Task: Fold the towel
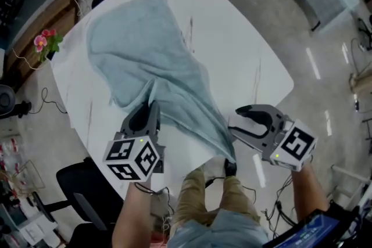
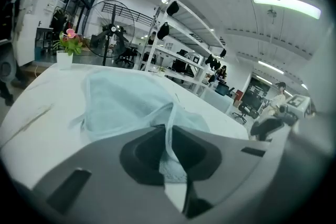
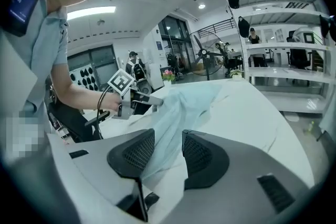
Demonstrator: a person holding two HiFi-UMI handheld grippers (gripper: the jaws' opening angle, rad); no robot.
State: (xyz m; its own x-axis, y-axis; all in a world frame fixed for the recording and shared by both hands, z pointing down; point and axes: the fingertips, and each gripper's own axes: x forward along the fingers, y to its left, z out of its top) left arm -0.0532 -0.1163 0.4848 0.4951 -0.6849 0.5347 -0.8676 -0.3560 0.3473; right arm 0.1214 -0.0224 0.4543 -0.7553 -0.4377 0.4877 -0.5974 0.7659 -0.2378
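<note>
A light blue towel [image 1: 145, 61] lies rumpled on the white table [image 1: 250, 49], running from the far left down to a narrow tail at the near edge. My left gripper [image 1: 150, 108] is shut on a raised fold at the towel's near-left edge; in the left gripper view the thin fold [image 2: 169, 131] is pinched between the dark pads. My right gripper [image 1: 237, 122] stands open beside the tail's tip. In the right gripper view the towel [image 3: 181, 107] hangs in the gap between the pads [image 3: 137, 152] and does not touch them.
A pot of pink flowers [image 1: 45, 42] stands by the table's left edge. A black chair [image 1: 87, 189] sits at the near left, and my legs [image 1: 215, 194] are at the near edge. A floor fan [image 2: 110, 29] and shelves [image 2: 184, 44] stand beyond.
</note>
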